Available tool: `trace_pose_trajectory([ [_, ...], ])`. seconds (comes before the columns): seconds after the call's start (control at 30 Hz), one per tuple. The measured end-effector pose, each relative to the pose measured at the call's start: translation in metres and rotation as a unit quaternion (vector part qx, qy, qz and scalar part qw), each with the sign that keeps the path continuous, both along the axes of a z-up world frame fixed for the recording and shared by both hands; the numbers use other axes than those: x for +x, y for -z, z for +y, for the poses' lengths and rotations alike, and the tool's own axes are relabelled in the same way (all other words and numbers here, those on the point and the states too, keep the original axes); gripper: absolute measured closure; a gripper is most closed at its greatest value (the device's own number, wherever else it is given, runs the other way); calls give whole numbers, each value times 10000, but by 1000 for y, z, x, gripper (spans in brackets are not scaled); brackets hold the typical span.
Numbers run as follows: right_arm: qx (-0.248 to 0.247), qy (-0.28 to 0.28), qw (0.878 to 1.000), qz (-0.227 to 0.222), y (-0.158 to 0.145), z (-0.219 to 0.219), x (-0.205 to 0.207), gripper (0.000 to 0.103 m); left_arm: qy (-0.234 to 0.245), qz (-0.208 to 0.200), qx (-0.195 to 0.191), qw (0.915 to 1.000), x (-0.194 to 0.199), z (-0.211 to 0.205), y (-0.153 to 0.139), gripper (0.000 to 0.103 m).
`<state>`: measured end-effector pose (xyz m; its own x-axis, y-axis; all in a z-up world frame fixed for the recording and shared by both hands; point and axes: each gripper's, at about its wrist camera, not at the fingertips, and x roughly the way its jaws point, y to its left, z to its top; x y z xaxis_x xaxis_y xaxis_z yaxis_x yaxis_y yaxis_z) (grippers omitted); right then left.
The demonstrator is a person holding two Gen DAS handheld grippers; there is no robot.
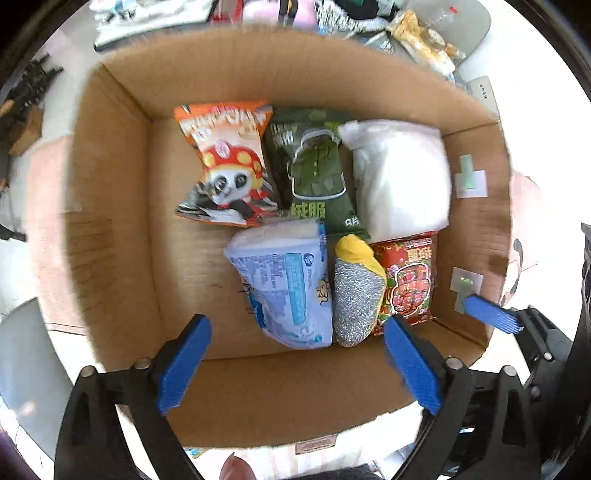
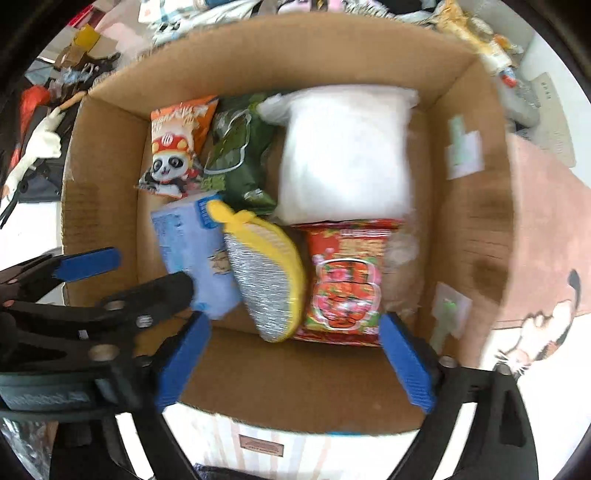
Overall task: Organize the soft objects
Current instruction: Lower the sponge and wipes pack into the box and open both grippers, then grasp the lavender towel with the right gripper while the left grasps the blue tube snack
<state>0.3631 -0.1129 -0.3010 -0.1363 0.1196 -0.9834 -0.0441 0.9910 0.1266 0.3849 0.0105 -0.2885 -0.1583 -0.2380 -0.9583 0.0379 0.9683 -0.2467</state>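
Observation:
An open cardboard box [image 1: 110,206] [image 2: 461,229] holds several soft items. At the back lie an orange panda snack bag [image 1: 225,162] [image 2: 177,147], a dark green package [image 1: 314,166] [image 2: 240,155] and a white plastic bag [image 1: 399,177] [image 2: 347,155]. In front lie a light blue tissue pack [image 1: 284,284] [image 2: 195,247], a silver and yellow scrubber sponge [image 1: 356,291] [image 2: 266,273] and a red snack packet [image 1: 406,280] [image 2: 343,284]. My left gripper [image 1: 299,365] is open and empty over the box's near wall. My right gripper [image 2: 295,365] is open and empty beside it, to the right.
Clutter of clothes, bags and packets lies beyond the box's far wall [image 1: 424,40] [image 2: 480,33]. Black tools and a white cloth lie at the left [image 2: 40,140]. The other gripper shows at each view's edge [image 1: 491,314] [image 2: 88,262]. A pink cat-print surface [image 2: 543,325] is on the right.

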Motion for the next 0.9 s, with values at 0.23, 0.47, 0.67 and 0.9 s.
trace_pose_trajectory([
  [0.23, -178, 205, 9956, -901, -51, -18, -26, 0, -58, -1003, 252, 9946, -26, 4, -59, 2],
  [0.47, 11, 405, 9878, -1501, -95, -21, -55, 0, -217, -1615, 478, 9855, -55, 3, -94, 2],
  [0.67, 256, -2, 9812, -1915, -120, -27, -103, 0, -669, -2437, 1086, 9614, -108, 4, -120, 2],
  [0.9, -494, -655, 9860, -1450, -41, -67, -148, 0, -855, -1846, 1503, 9675, -183, -27, -39, 2],
])
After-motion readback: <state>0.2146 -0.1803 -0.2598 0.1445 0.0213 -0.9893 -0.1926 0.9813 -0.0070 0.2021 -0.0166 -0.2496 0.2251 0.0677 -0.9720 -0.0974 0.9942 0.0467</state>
